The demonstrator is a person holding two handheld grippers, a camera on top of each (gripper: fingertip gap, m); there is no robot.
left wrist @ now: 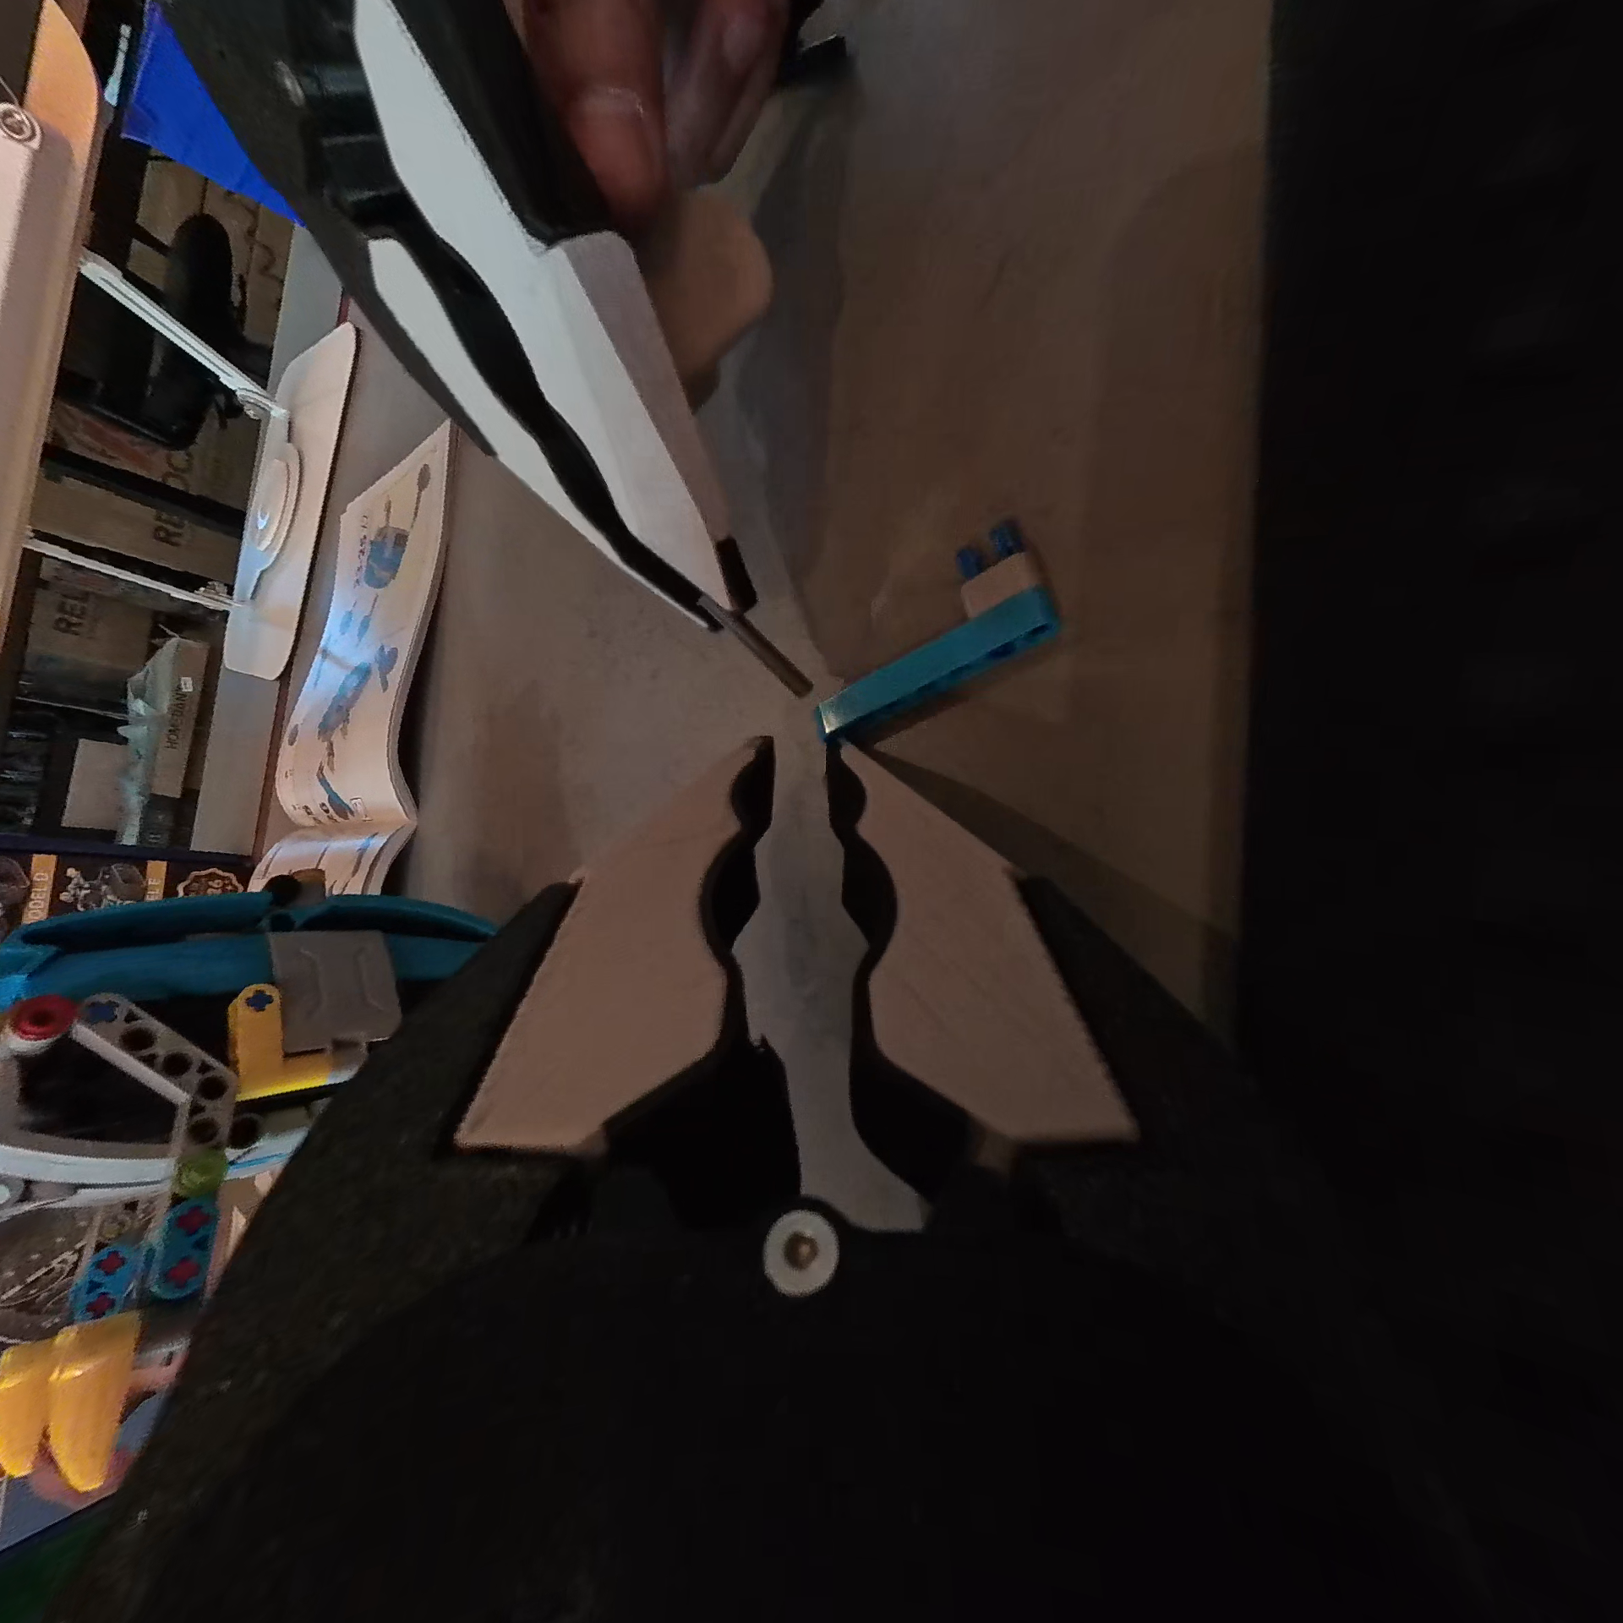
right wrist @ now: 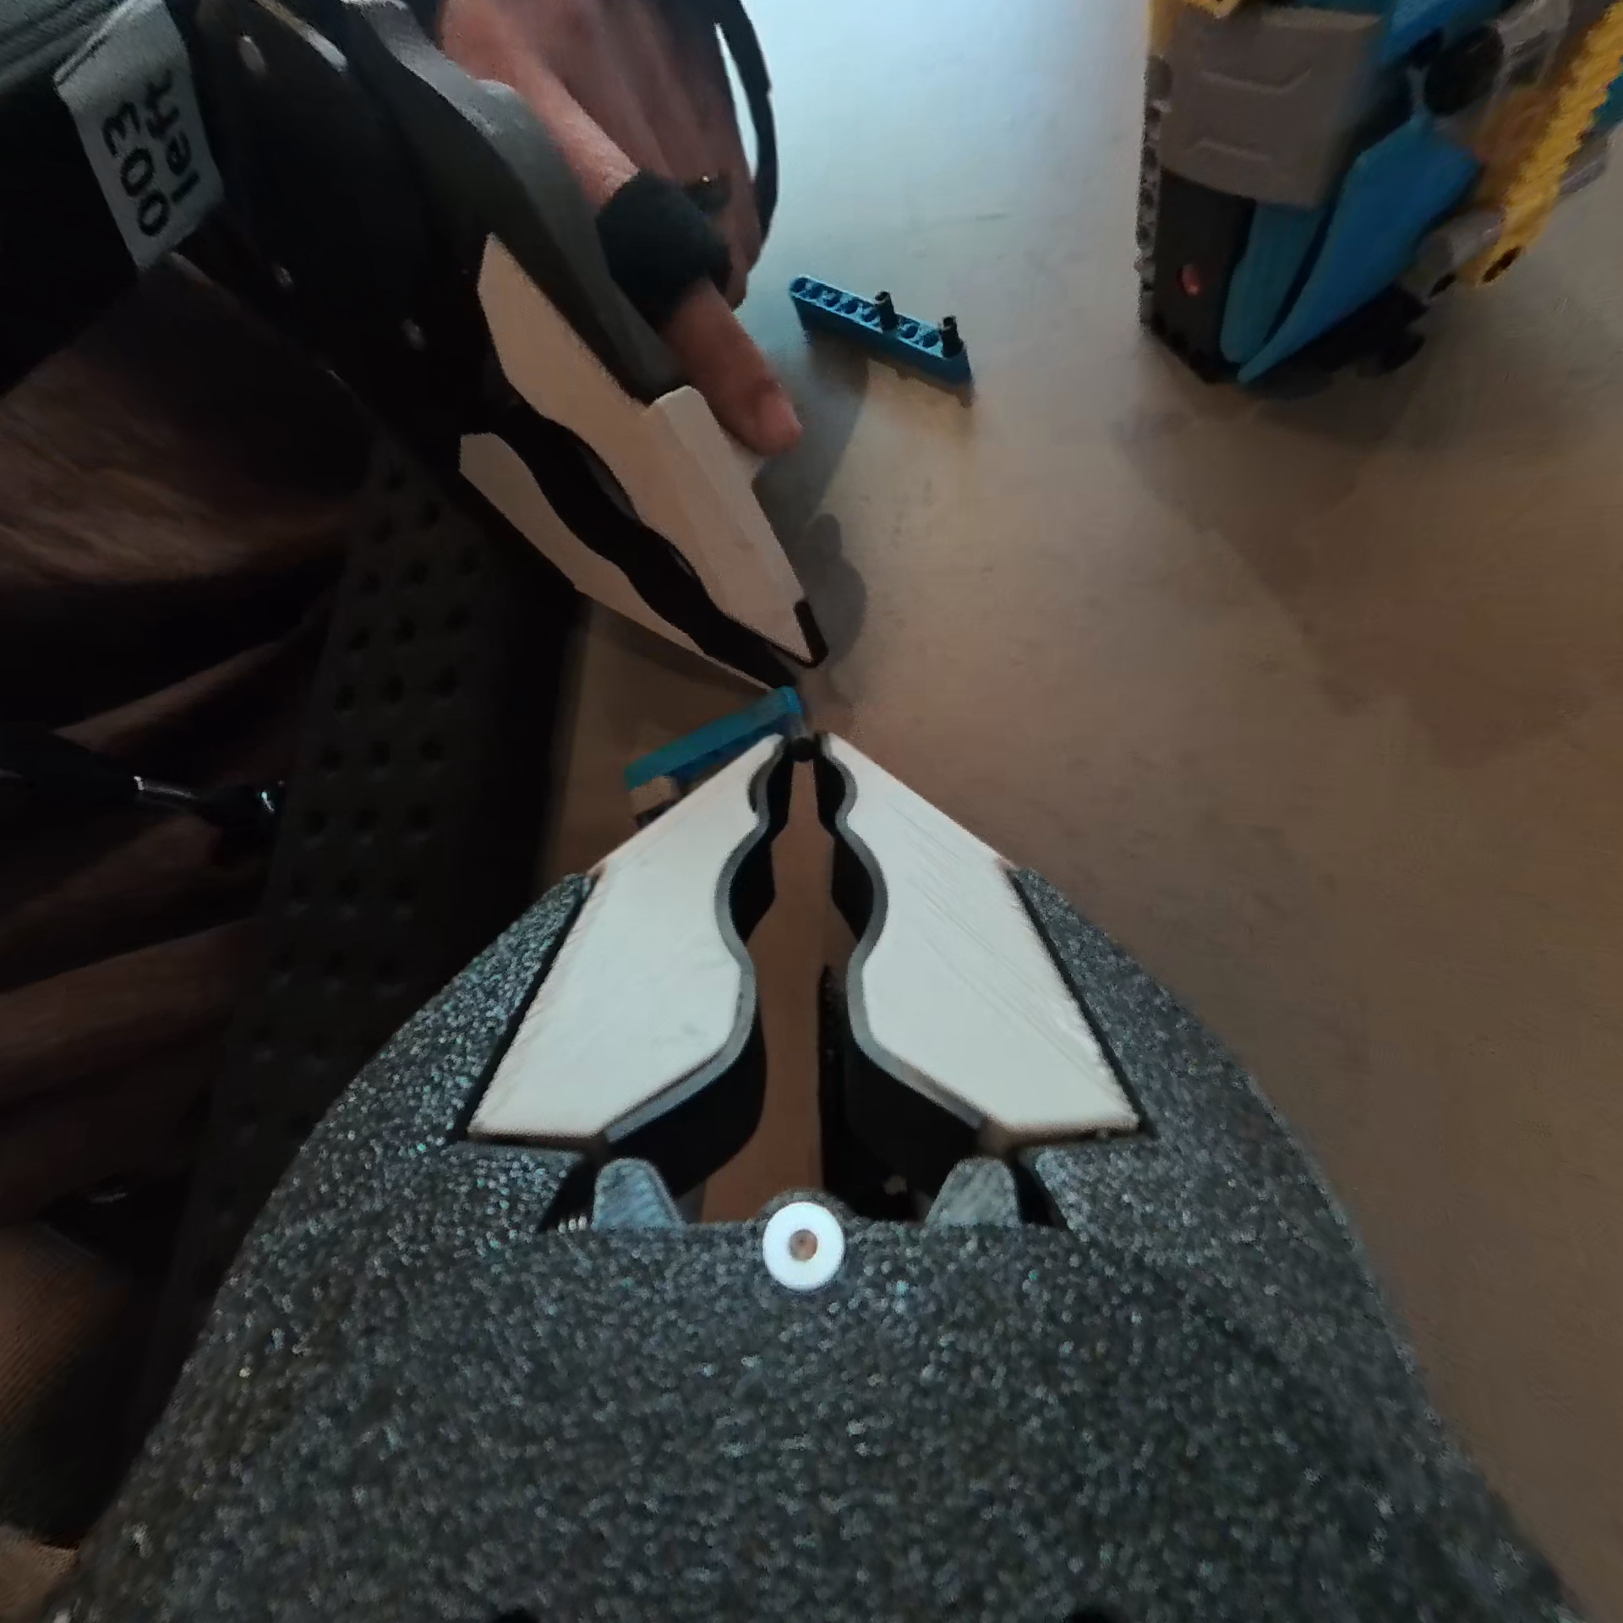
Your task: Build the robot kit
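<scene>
Nearby, on the pale tan tabletop [right wrist: 1229,790], a second blue studded beam with two black pins standing in it [right wrist: 881,338] lay well apart from both grippers. Past it stood a blocky toy model of blue, yellow and grey bricks [right wrist: 1317,176]. Nothing lay between the two sets of fingertips, which met almost nose to nose.

Only the left wrist view showed an open instruction booklet with blue drawings [left wrist: 360,667], brown cardboard boxes on shelves [left wrist: 132,527] and loose yellow curved pieces [left wrist: 61,1396] off to the left. It also showed the blue flat beam seen edge-on [left wrist: 931,676], with a small tan piece and two blue pegs at its far end. The right wrist view gave only a sliver of that beam, half hidden behind the right gripper's finger. It alone showed the white tag strip on the left gripper's body.

The right gripper [right wrist: 803,746] reached in level over the table, its jaws pinching a thin dark pin [left wrist: 777,659] that stuck out past the tips. The left gripper [left wrist: 801,748] came at it from the opposite side. Its jaws stood a narrow gap apart, with bare table showing between them. The beam's near end sat right at the tip of one finger, and I could not tell whether they touched. A left hand in a fingerless black glove [right wrist: 694,290] lay along the left gripper, forefinger stretched forward.
</scene>
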